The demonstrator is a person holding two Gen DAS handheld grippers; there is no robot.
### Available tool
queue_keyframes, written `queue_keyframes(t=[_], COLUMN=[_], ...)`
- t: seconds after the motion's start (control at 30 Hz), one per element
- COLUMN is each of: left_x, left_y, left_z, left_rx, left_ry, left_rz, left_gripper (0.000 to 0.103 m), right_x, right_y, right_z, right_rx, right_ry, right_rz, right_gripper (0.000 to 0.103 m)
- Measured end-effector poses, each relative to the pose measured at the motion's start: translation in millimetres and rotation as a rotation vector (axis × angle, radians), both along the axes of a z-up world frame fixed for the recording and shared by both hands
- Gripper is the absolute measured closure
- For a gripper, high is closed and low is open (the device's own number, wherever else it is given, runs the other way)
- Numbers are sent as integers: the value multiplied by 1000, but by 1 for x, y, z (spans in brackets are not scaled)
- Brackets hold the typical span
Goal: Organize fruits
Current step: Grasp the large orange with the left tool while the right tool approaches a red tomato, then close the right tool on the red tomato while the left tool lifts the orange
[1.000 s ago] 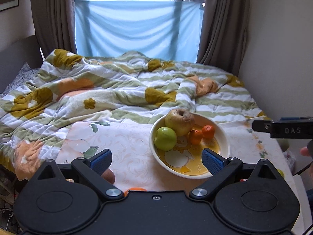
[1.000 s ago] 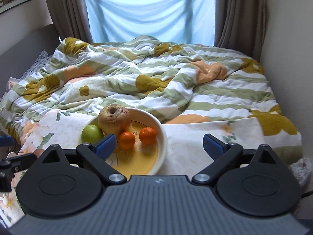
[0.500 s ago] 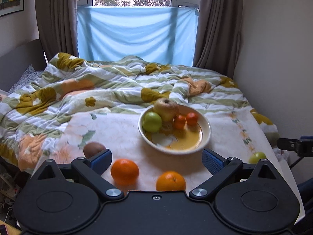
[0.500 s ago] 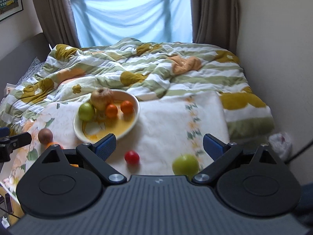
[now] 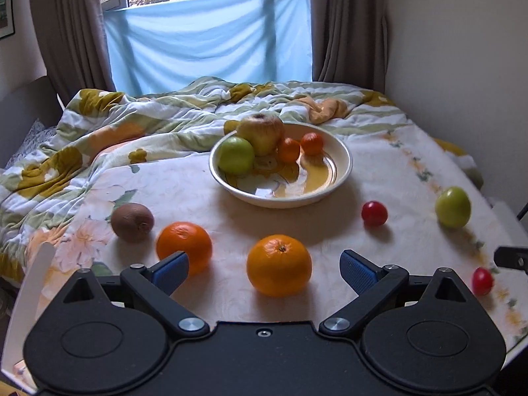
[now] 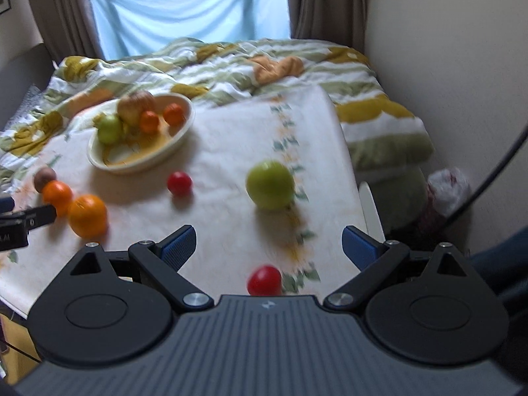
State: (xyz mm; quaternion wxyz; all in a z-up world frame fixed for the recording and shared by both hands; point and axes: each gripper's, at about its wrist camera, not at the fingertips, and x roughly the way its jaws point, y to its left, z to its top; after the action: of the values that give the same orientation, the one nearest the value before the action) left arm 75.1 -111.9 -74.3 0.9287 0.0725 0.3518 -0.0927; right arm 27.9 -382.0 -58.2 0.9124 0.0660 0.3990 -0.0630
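Note:
A cream bowl (image 5: 343, 165) on the floral cloth holds a green apple (image 5: 237, 160), a wrinkled yellow apple (image 5: 260, 132) and two small mandarins (image 5: 312, 143). Loose on the cloth lie a kiwi (image 5: 132, 222), two oranges (image 5: 183, 244) (image 5: 279, 265), two red tomatoes (image 5: 374, 213) (image 5: 482, 281) and a green apple (image 5: 452, 207). My left gripper (image 5: 264, 267) is open and empty, just before the nearer orange. My right gripper (image 6: 269, 242) is open and empty, with the loose green apple (image 6: 270, 184) ahead of it and a tomato (image 6: 264, 280) below it.
A rumpled striped quilt (image 5: 132, 125) covers the bed behind the cloth. A wall (image 5: 462, 49) runs along the right. The cloth's right edge (image 6: 349, 171) drops off toward a bag on the floor (image 6: 448, 188). Curtains and a blue sheet (image 5: 211, 43) hang at the back.
Both grippers have pulled back and up from the bowl. The loose fruit on the near cloth has come into view. Both stay open.

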Motion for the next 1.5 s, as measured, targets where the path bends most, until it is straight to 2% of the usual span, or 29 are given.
queue_keyframes(t=[0.23, 0.43, 0.57, 0.7, 0.9, 1.37, 1.5], left_x=[16, 25, 30, 35, 34, 20, 16], left_y=[-13, -21, -23, -22, -19, -13, -12], left_z=[-30, -43, -46, -49, -48, -47, -46], left_rx=[26, 46, 48, 53, 35, 26, 23], left_ry=[4, 25, 31, 44, 50, 66, 80], left_rz=[-12, -20, -18, -11, -15, -2, 4], left_gripper=[8, 16, 23, 38, 38, 39, 39], right_x=[-10, -11, -10, -9, -5, 2, 3], right_y=[10, 15, 17, 18, 18, 16, 16], right_z=[-38, -51, -54, -57, -59, -62, -61], right_rx=[-7, -4, -11, -19, -21, -34, -38], right_ry=[41, 55, 63, 72, 85, 83, 80], right_rz=[-26, -31, -28, -24, -21, -14, -2], right_gripper=[0, 1, 5, 9, 23, 37, 50])
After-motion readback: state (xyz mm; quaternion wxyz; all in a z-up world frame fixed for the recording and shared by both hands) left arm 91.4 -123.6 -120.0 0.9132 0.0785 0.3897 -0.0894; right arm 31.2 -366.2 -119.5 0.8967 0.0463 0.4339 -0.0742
